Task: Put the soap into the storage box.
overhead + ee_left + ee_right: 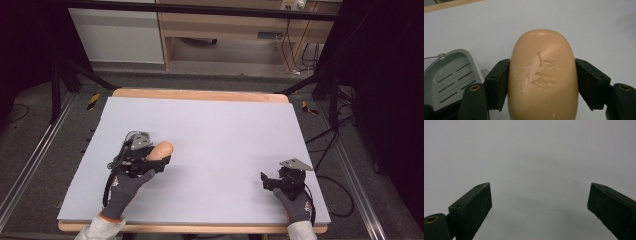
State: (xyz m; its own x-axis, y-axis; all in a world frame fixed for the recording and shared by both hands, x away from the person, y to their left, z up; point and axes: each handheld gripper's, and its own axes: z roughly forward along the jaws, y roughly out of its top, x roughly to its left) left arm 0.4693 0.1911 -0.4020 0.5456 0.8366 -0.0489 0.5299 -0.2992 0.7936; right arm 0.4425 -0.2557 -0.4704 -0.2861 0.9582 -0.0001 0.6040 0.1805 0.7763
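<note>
left gripper point(541, 82): clamped on a smooth tan, rounded bar of soap point(542, 77), one black jaw pressed flat against each long side

soap: sits right between my jaws, rounded end poking out past the tips, a few scuffs and dents on its top face; in the high view it sticks out ahead of the gripper point(161, 159) toward the far side

grey slotted plastic piece point(450, 75): just beside my left jaw, looks like a soap dish but can't tell for sure

right gripper point(539, 207): jaws wide apart, nothing between them, just pale table under it

right gripper from above point(265, 181): well apart from the soap, off to my right near the front edge

pale lilac tabletop point(210, 125): both gloved hands are low over it
</note>
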